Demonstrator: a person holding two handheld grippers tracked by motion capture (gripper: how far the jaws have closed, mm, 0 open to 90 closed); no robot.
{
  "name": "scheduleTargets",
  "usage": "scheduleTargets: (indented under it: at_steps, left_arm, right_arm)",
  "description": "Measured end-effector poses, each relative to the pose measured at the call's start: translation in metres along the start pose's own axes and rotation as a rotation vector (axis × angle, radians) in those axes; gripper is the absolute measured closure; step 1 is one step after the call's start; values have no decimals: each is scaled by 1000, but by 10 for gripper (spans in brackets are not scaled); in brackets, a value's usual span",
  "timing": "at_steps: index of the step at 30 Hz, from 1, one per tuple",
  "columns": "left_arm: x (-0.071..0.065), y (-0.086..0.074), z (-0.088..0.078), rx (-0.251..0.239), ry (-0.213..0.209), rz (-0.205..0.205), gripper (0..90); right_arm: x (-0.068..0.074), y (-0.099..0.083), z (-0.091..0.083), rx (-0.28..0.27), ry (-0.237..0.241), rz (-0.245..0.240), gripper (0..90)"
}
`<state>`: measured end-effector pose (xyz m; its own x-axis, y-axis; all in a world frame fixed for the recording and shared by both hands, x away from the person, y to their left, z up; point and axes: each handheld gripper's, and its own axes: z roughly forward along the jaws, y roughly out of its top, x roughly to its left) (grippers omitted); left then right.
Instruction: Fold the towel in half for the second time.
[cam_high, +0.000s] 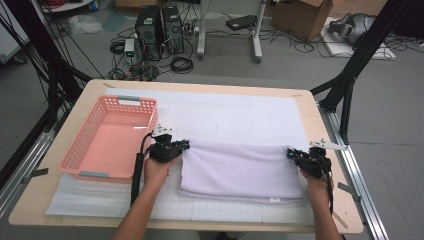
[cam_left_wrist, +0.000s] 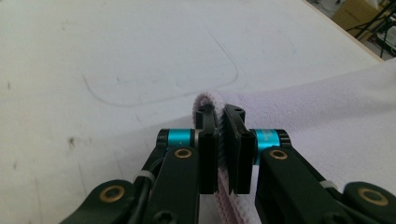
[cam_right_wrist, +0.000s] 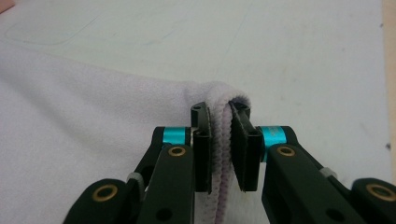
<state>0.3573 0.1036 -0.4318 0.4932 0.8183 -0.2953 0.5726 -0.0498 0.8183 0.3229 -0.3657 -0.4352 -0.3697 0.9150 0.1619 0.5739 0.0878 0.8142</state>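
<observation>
We saw the folded towel (cam_high: 240, 170) at the frame's lower centre, its far corners clamped by the left gripper (cam_high: 186, 145) and right gripper (cam_high: 291, 155), beside the pink basket (cam_high: 80, 150)

Left claw (cam_left_wrist: 223, 140) clamped on towel's (cam_left_wrist: 327, 116) folded edge

A pink basket (cam_high: 107, 140) sits on the white mat (cam_high: 240, 112); 2 computer towers (cam_high: 160, 25) behind.

A lab or test workshop: two computer towers (cam_high: 160, 31) stand on the bare grey floor (cam_high: 390, 100) amid tangled cables (cam_high: 181, 64), cardboard boxes (cam_high: 302, 17) sit behind, and black frame struts (cam_high: 350, 75) flank the wooden tabletop (cam_high: 310, 115).
</observation>
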Motion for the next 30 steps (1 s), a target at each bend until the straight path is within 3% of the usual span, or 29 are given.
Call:
scheduleTargets:
  at_steps: [8, 9, 11, 13, 15, 17, 20, 22, 25, 30]
  left_arm:
    - [9, 10, 18, 4, 45, 17, 847]
    - [10, 9, 18, 5, 54, 18, 832]
    - [10, 9, 17, 0, 81, 16, 720]
    - [10, 10, 13, 7, 65, 16, 591]
    - [7, 8, 7, 3, 51, 36, 544]
    - [3, 5, 2, -3, 26, 42, 544]
    - [-1, -1, -6, 27, -10, 54, 543]
    - [-4, -7, -14, 0, -31, 60, 544]
    - [-11, -14, -22, 27, -54, 77, 545]
    - [-18, -30, -34, 69, -101, 59, 523]
  right_arm:
    - [-2, 16, 19, -1, -35, 14, 800]
    - [-2, 17, 21, 3, -40, 17, 799]
    - [-1, 17, 24, 11, -49, 15, 789]
    - [-1, 16, 26, 21, -54, 32, 699]
    - [-4, 15, 23, 27, -76, 42, 604]
    - [-6, 15, 16, 4, -78, 58, 567]
    - [-6, 14, 2, -13, -68, 50, 562]
    - [-4, 10, -7, -14, -56, 31, 562]
    - [1, 1, -20, -2, -29, 7, 569]
    - [10, -19, -37, 36, 5, -14, 568]
